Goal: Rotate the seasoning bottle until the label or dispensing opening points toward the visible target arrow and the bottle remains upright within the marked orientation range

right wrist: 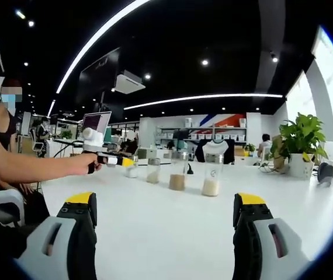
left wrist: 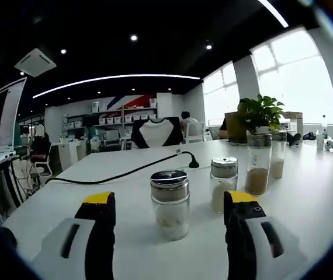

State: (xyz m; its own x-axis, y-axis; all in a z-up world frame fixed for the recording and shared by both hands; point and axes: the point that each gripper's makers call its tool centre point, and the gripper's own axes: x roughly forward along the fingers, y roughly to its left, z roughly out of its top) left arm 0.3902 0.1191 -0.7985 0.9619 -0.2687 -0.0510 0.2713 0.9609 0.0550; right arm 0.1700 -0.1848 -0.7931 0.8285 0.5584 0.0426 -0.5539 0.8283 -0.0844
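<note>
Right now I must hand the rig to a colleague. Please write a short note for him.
Left gripper: open, a short seasoning bottle stands upright between its jaws, not gripped.
Right gripper: open, holds nothing, back from the bottles.
A second short bottle and two tall ones stand behind on the white table.
Done: no grasp yet.
Left: close on the bottle, rotate it, keep it upright. I see no arrow mark.

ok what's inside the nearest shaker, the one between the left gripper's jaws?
The nearest shaker has clear glass; pale powder fills the lower part, empty above. The metal lid covers the top, so any dispensing holes can't be made out. No label visible on this side.
</note>
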